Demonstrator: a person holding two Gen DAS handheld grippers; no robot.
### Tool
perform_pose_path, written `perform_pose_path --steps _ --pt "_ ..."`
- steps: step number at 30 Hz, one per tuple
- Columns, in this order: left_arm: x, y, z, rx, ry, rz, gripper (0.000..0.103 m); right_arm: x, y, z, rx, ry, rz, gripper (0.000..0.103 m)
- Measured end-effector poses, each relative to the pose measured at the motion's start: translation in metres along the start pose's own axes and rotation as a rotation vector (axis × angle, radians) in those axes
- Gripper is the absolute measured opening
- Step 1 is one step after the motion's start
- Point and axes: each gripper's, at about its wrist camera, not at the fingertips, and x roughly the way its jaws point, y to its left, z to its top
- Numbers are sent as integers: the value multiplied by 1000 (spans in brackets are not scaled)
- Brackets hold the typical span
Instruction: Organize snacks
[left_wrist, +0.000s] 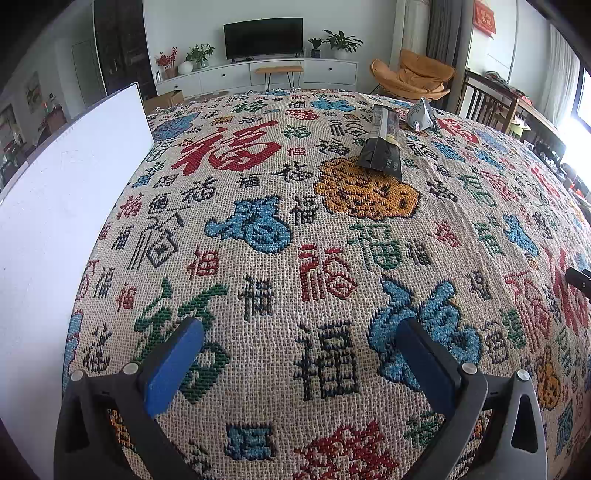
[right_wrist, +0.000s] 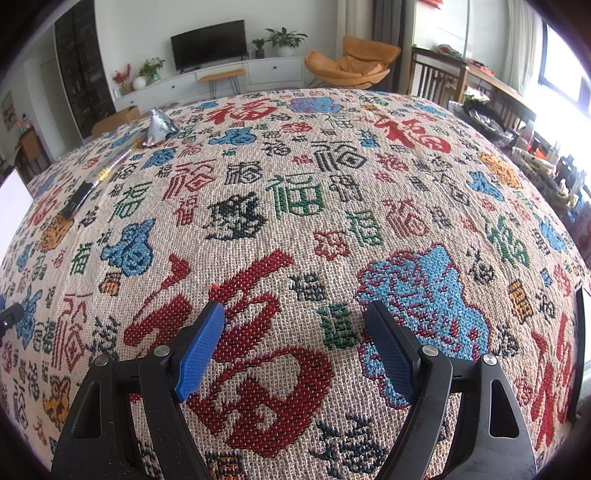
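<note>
A long black snack packet (left_wrist: 382, 142) lies flat on the patterned woven tablecloth (left_wrist: 280, 258), far ahead and to the right of my left gripper (left_wrist: 301, 328). Just behind it sits a small silver pyramid-shaped snack bag (left_wrist: 422, 115). My left gripper is open above the cloth, nothing between its blue pads. In the right wrist view the same black packet (right_wrist: 101, 173) and silver bag (right_wrist: 159, 124) lie at the far left. My right gripper (right_wrist: 295, 308) hangs open over the cloth, its blue pads empty.
A tall white box wall (left_wrist: 62, 229) stands along the table's left side, also glimpsed in the right wrist view (right_wrist: 13, 199). Wooden chairs (left_wrist: 487, 103) and cluttered baskets (right_wrist: 539, 166) line the right side. Part of the other gripper (left_wrist: 580, 280) shows at the right edge.
</note>
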Motion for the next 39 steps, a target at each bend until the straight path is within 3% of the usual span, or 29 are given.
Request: perform_pose_path --steps 31,35,39 --pt "1 -1 1 10 9 -6 103 0 0 0 1 0 0 82" --pt "3 -3 22 45 49 -98 103 0 1 0 0 1 3 83" --pt "2 -16 83 67 5 -127 102 0 1 0 -2 1 3 83"
